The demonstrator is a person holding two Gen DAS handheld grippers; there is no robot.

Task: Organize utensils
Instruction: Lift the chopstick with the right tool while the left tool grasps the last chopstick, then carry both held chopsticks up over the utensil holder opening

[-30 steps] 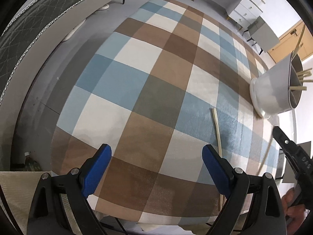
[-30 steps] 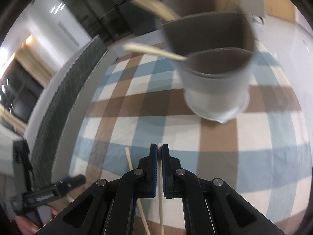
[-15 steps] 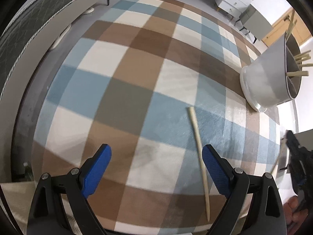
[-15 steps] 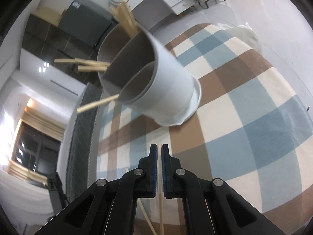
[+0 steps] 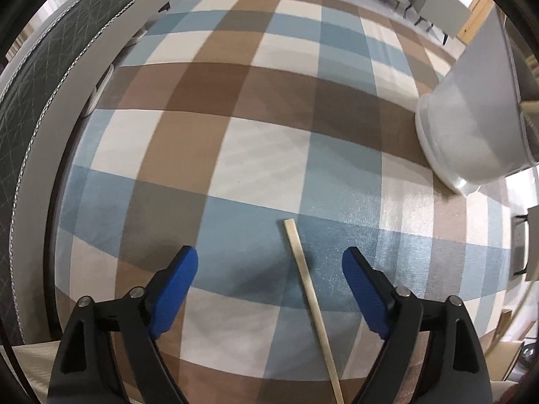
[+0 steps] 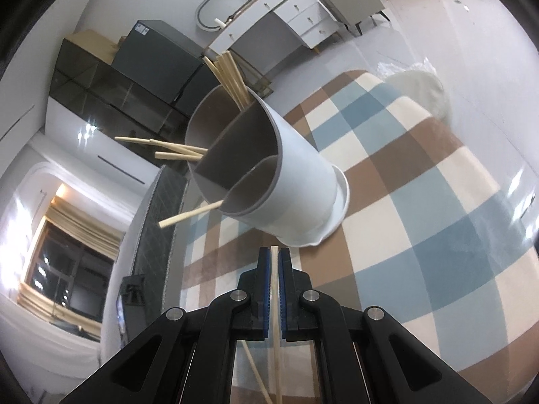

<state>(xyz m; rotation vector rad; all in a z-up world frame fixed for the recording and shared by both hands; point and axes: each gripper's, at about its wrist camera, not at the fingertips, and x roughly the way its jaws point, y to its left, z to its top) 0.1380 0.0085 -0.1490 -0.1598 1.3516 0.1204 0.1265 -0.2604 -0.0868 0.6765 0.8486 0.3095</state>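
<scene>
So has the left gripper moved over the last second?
Yes. The left gripper has swung right: the chopstick on the cloth was by its right finger, now lies between both fingers.

pale chopstick (image 5: pixel 311 296) flat on cloth – white holder (image 6: pixel 269 181) upright

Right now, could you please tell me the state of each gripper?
Left gripper: open, holding nothing; a chopstick lies on the tablecloth between its fingers.
Right gripper: closed on a held chopstick, facing the utensil holder.
</scene>
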